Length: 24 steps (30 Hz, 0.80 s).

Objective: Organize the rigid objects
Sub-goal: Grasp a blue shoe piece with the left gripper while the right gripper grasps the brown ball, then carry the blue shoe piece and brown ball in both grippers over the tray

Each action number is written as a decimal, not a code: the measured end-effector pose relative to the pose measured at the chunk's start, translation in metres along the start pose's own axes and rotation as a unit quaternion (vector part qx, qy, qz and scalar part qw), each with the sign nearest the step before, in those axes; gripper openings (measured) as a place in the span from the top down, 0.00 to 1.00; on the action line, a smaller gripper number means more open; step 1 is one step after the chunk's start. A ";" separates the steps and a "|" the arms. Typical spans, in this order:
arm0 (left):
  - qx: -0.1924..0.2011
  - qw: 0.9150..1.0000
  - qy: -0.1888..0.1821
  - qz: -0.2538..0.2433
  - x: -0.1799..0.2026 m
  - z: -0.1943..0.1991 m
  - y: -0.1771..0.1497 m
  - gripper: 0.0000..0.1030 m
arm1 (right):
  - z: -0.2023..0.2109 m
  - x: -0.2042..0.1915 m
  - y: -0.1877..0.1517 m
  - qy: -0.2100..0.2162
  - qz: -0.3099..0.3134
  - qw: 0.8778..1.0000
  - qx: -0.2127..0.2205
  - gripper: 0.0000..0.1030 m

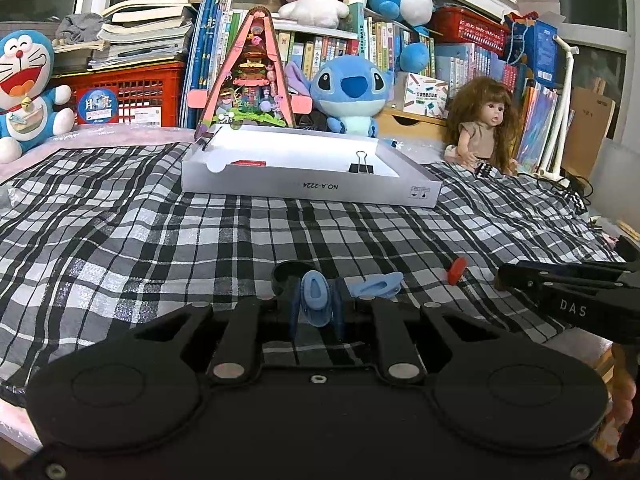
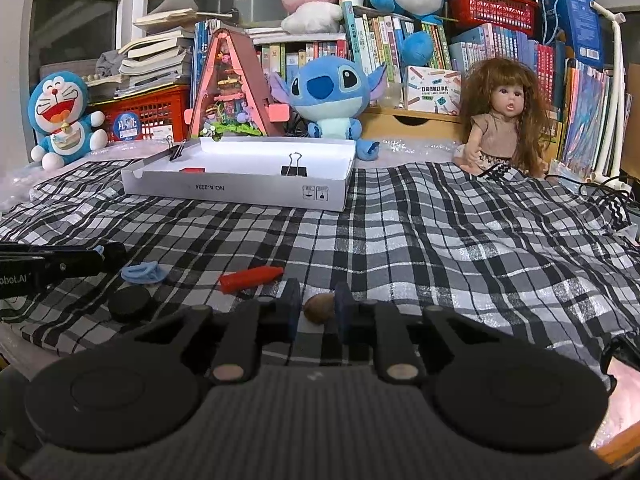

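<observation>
Left gripper (image 1: 317, 307): its fingers are pinching one small light-blue plastic doll shoe (image 1: 315, 298), held upright just above the black-and-white checked cloth (image 1: 160, 240) that covers the worktop. A second light-blue doll shoe (image 1: 376, 286) lies on the cloth just right of the fingers. A round black disc (image 1: 285, 276) sits directly behind the left finger and is partly hidden by it.

Right gripper (image 2: 317, 308): its fingers are spread, one on each side of a small brown rounded object (image 2: 319, 307) resting on the cloth. Contact cannot be made out, and what the object is cannot be told. A red tapered plastic piece (image 2: 250, 278) lies just beyond the left finger; in the left wrist view only its end shows.

Farther back, one shallow white cardboard box lid (image 1: 308, 188) stands open side up on the cloth. Two black binder clips (image 1: 361, 165) are on its walls, one on the near wall, one at the far left corner. A red item (image 1: 250, 163) inside is mostly hidden by the near wall.

Count of loose small things on the cloth: one shoe, one disc, one red piece, one brown object.

Behind: one long-haired doll (image 2: 500, 120), one blue Stitch plush (image 2: 330, 96).
</observation>
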<state>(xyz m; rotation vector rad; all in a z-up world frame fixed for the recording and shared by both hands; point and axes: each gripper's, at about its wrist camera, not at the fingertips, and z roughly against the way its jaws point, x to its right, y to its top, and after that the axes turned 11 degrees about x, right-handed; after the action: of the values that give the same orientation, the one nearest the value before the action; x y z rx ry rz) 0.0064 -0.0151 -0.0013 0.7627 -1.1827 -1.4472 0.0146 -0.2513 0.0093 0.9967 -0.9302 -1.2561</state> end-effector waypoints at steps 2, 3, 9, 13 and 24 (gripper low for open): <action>-0.002 1.000 0.002 -0.001 0.000 -0.001 -0.001 0.85 | -0.002 0.000 -0.002 -0.007 0.000 1.000 -0.003 0.67; -0.004 1.000 0.003 -0.002 -0.001 -0.001 -0.002 0.85 | -0.003 0.000 -0.004 -0.012 0.001 1.000 -0.005 0.66; -0.006 1.000 0.006 -0.005 -0.002 -0.003 -0.004 0.85 | -0.009 -0.001 -0.011 -0.037 0.010 0.999 -0.006 0.49; -0.006 1.000 0.009 -0.004 -0.002 -0.004 -0.003 0.85 | -0.011 -0.001 -0.011 -0.041 0.009 0.999 -0.005 0.52; 0.003 1.000 0.012 -0.004 -0.009 -0.010 0.017 0.85 | -0.012 0.002 0.003 -0.031 -0.020 0.999 -0.007 0.74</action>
<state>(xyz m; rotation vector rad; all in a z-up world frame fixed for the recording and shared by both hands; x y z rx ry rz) 0.0234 -0.0076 0.0106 0.7878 -1.1672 -1.4385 0.0266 -0.2524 0.0082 0.9748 -0.9523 -1.3303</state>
